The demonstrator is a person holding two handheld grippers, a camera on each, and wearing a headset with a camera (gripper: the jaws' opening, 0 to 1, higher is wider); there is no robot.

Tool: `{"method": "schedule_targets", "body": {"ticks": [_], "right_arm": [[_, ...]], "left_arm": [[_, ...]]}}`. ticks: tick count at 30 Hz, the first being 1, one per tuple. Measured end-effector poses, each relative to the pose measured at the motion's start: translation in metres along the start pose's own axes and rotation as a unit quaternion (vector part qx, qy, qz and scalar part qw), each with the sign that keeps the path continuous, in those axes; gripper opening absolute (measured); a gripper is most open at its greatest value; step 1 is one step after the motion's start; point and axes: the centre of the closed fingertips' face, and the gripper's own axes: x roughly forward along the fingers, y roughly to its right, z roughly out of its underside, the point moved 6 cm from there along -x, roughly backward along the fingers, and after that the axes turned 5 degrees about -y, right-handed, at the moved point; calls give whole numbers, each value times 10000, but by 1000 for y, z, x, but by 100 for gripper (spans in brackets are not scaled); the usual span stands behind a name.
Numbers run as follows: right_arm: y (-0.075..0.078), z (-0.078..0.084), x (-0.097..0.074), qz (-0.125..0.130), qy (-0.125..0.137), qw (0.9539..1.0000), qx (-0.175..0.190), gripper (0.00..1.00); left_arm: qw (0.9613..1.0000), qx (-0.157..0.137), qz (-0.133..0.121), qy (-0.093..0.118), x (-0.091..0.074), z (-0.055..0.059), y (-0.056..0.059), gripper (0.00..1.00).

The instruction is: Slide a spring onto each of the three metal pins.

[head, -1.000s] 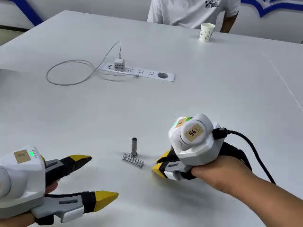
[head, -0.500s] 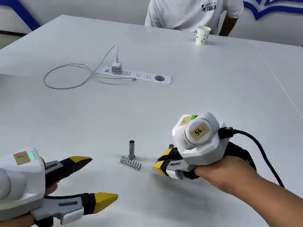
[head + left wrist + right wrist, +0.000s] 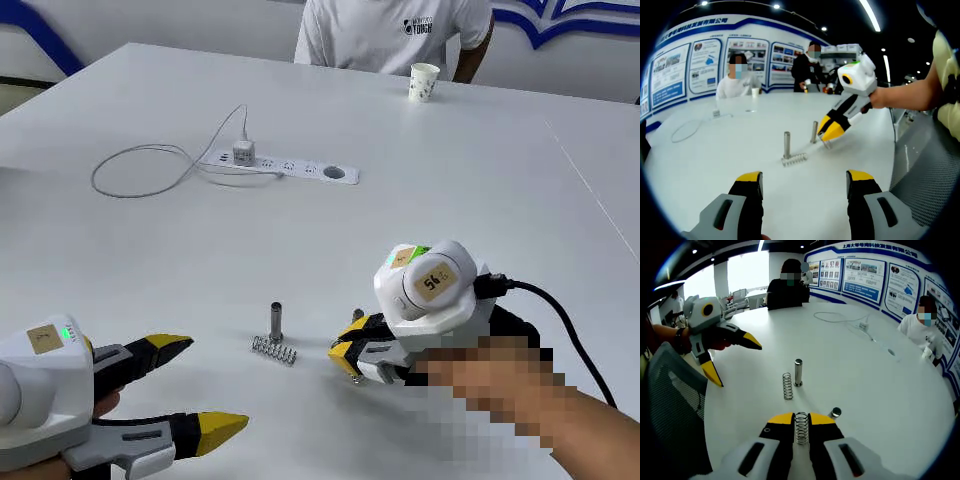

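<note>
A metal pin (image 3: 275, 321) stands upright on the white table (image 3: 470, 210), with a loose spring (image 3: 273, 350) lying just in front of it. My right gripper (image 3: 346, 352) is to the right of them, shut on a second spring (image 3: 801, 427) held upright between its yellow tips. Another short pin (image 3: 836, 413) stands right beside those tips, partly hidden behind them (image 3: 358, 315). My left gripper (image 3: 200, 386) hovers open at the lower left, nothing between its fingers. In the left gripper view the pin (image 3: 786, 144), the loose spring (image 3: 794, 159) and the right gripper (image 3: 831, 128) lie ahead.
A white power strip (image 3: 290, 167) with a plugged charger and a looped cable (image 3: 130, 170) lies mid-table. A paper cup (image 3: 423, 82) stands at the far edge by a seated person (image 3: 395, 30). A mesh chair (image 3: 675, 405) is beside the table.
The head camera has tilted, shifting the whole scene. My right gripper with its spring has drifted slightly right, away from the standing pin. The left gripper stays open in place.
</note>
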Motion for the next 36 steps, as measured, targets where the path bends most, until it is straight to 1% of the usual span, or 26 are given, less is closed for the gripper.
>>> {"method": "schedule_targets", "body": {"ticks": [26, 36], "right_arm": [[4, 7, -17, 172, 187, 9995, 187, 12], [3, 3, -30, 225, 381, 9987, 252, 12]], "left_arm": [[9999, 106, 3, 5, -1, -6, 3, 69], [9999, 123, -8, 25, -1, -7, 3, 69]]}}
